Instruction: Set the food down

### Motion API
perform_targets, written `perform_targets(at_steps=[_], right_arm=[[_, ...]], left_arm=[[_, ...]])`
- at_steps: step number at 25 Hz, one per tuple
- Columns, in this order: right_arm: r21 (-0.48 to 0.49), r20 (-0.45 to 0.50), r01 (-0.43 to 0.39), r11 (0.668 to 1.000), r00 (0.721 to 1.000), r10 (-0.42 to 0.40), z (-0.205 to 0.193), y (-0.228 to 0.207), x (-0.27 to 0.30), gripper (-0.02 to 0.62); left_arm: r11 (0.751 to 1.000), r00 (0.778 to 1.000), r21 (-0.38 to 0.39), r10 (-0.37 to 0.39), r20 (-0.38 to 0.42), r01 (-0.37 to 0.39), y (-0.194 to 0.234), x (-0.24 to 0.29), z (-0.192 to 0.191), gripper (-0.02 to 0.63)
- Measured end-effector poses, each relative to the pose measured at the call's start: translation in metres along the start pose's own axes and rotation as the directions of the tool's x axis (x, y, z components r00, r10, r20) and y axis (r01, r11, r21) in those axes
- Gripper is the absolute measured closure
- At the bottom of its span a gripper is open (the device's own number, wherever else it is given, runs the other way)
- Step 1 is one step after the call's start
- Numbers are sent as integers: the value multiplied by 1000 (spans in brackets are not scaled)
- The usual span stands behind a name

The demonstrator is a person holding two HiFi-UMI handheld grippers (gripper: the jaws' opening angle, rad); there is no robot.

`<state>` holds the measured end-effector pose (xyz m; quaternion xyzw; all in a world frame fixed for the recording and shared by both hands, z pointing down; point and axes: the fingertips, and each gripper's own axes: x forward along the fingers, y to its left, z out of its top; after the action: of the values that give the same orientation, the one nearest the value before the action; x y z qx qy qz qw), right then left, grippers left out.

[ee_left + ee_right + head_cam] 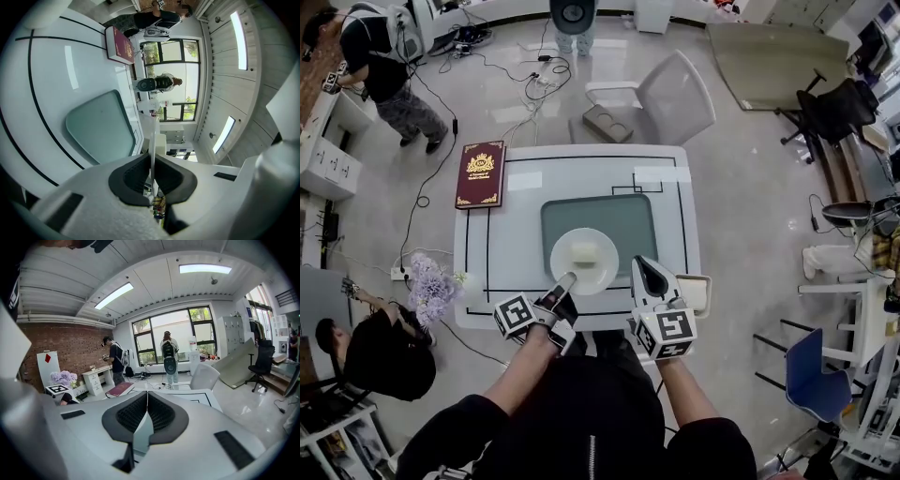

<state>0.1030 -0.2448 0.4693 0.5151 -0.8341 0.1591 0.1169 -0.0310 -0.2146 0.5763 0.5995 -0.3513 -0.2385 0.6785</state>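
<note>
- My left gripper (566, 285) pinches the near rim of the plate (605, 272). The food (584, 251) sits mid-plate, over the green mat (623, 217).
- My right gripper (651, 274) is closed on nothing, just beside the plate.
- Placement step, I judge — next, settle the plate flat, then release.

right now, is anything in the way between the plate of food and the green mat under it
Nothing visible. The left gripper has its jaws shut on the rim of the plate, which is over the near part of the green mat; the mat's visible surface is bare.
</note>
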Motion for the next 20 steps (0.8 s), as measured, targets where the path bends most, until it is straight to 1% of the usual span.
perform_targets(at_steps=[6, 15, 20], right_arm=[[18, -26, -6, 1000, 1000, 7, -9, -13, 10, 584], [36, -72, -13, 999, 997, 15, -24, -34, 23, 584], [51, -94, -10, 999, 996, 15, -30, -49, 30, 584]], left_arm=[[1000, 1000, 11, 28, -10, -28, 10, 21, 2, 586], [998, 998, 6, 59, -38, -59, 27, 60, 0, 586], [997, 996, 3, 83, -40, -83, 38, 82, 4, 586]])
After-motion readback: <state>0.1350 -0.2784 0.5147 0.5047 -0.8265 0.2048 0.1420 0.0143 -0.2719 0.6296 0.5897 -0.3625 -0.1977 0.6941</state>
